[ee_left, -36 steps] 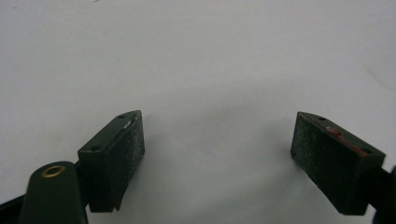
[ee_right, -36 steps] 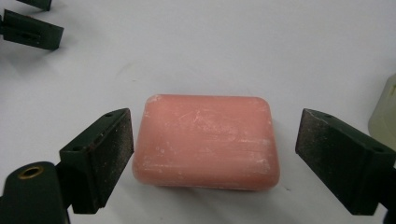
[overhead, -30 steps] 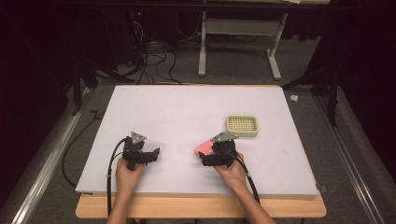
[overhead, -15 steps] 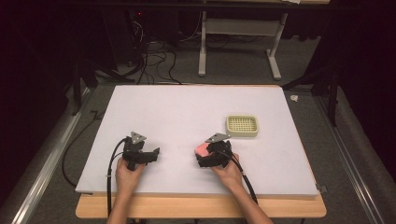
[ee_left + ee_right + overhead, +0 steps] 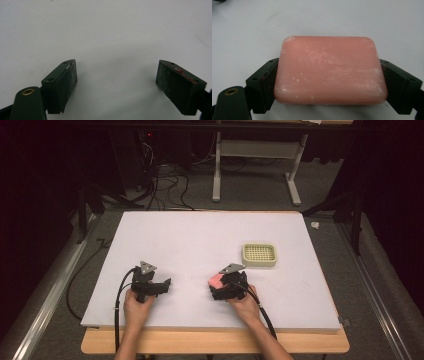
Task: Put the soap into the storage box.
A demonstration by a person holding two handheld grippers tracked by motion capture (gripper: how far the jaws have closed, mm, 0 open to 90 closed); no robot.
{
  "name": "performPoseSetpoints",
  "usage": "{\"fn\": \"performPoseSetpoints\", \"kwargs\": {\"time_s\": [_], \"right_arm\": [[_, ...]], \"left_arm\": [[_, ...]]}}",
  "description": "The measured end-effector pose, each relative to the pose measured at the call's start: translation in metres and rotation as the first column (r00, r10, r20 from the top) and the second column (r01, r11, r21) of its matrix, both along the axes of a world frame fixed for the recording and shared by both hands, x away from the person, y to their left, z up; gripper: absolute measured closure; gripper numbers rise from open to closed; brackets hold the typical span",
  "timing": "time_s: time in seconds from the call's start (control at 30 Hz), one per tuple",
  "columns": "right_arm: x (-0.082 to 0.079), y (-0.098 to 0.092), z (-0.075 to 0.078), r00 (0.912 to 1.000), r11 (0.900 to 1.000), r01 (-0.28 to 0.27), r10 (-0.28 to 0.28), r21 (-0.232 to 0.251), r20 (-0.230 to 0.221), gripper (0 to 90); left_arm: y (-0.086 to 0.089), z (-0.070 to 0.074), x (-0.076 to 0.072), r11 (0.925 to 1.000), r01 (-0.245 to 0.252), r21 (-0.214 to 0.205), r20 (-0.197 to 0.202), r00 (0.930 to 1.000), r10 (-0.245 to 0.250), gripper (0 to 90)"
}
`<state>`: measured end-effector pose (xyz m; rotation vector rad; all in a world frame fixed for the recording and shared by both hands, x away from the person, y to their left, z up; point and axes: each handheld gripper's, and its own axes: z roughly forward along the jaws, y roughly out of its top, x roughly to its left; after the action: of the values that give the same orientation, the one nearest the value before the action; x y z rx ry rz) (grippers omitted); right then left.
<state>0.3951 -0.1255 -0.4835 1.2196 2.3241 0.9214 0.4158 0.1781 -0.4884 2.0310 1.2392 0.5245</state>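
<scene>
A faint round emblem pressed into the top of a pink, round-cornered rectangular bar of soap (image 5: 329,71) is the one mark on it, too worn to read in the right gripper view. The bar lies on a pale lavender-white mat (image 5: 190,245) that covers a light wooden table (image 5: 215,342), toward the near edge and right of centre; a small cream-coloured square plastic dish with a gridded top (image 5: 259,255) sits just beyond it to the right. Behind the table, on a grey carpeted floor (image 5: 250,200), stand the white metal legs of another desk (image 5: 255,175) and a tangle of black cables (image 5: 160,185), with the room past them dark. The right gripper (image 5: 329,82) has its two black jaws set against the short sides of the soap; they have just been closing, and their pads (image 5: 268,82) now press on the bar between them. The left gripper (image 5: 116,82), held low over bare mat near the table's left front, has its pads (image 5: 67,82) wide apart with nothing between them. A person's hands grip both tools from the near side, cables trailing back off the table.
</scene>
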Motion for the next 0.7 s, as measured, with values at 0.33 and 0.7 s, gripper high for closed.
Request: {"fn": "performPoseSetpoints", "kwargs": {"time_s": [0.33,0.7], "right_arm": [[-0.0025,-0.0006,0.0014,0.9999,0.9999,-0.015,0.015,-0.005,0.000,13.6],[-0.0081,-0.0085,0.0080,0.9998,0.9997,-0.015,0.015,0.018,0.013,13.6]], "left_arm": [[0.0000,0.0000,0.0000,1.0000,0.000,0.000,0.000,1.0000,0.000,17.7],[0.0000,0.0000,0.0000,1.0000,0.000,0.001,0.000,1.0000,0.000,17.7]]}}
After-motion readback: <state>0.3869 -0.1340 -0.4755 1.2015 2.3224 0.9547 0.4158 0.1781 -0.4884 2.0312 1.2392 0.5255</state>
